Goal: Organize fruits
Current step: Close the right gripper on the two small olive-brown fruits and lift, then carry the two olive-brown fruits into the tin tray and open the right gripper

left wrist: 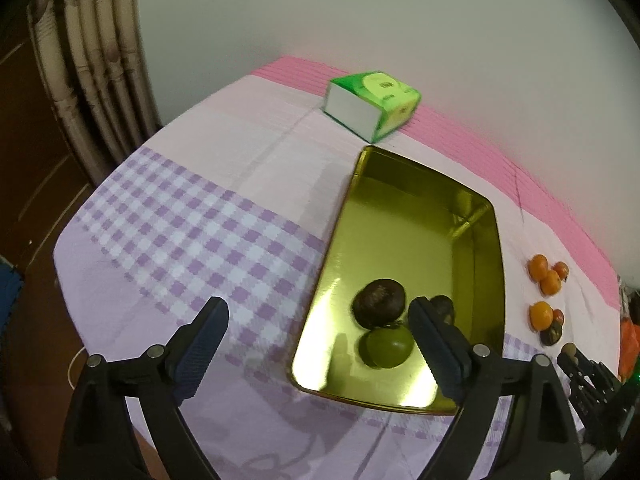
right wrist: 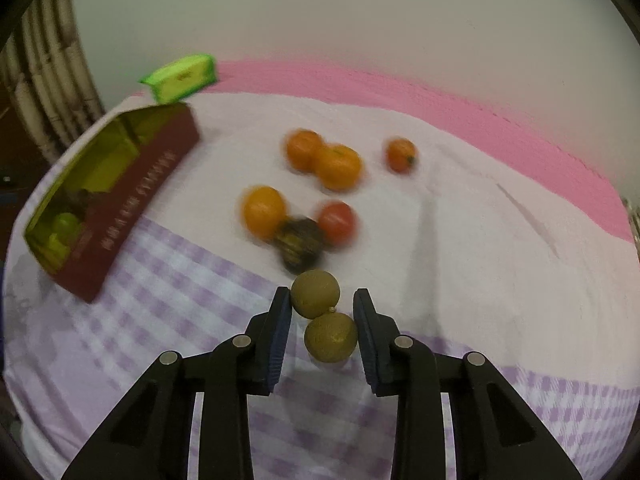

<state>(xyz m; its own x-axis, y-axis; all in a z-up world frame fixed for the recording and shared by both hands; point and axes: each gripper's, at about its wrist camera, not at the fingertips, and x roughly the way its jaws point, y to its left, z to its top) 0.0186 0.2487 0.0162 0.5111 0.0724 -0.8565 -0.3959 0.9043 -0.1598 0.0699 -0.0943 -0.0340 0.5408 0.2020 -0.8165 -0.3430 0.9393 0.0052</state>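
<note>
Now: transfer step, right claw (right wrist: 322, 312) carrying a pair of small round olive-brown fruits (right wrist: 323, 315) joined at one stem, clamped between its blue pads.

The pair appears lifted clear of the checked lilac-and-white cloth on the desk (left wrist: 192, 236); the gold-lined rectangular tin with dark red sides (right wrist: 132, 204) lies well to the left. Left claw (left wrist: 318, 344) spread wide, empty, above the tin's near end, where a dark round fruit (left wrist: 379, 302) and a green round fruit (left wrist: 386, 346) sit touching. Next move, as judged: swing the pair leftward over the tin rim, lower, release; the dangling fruit may swing.

A gold-lined maroon tin (right wrist: 132, 200), orange fruits (right wrist: 338, 166) and a green box (left wrist: 372, 100) on lilac-checked, pink-edged cloth (left wrist: 180, 232).
</note>
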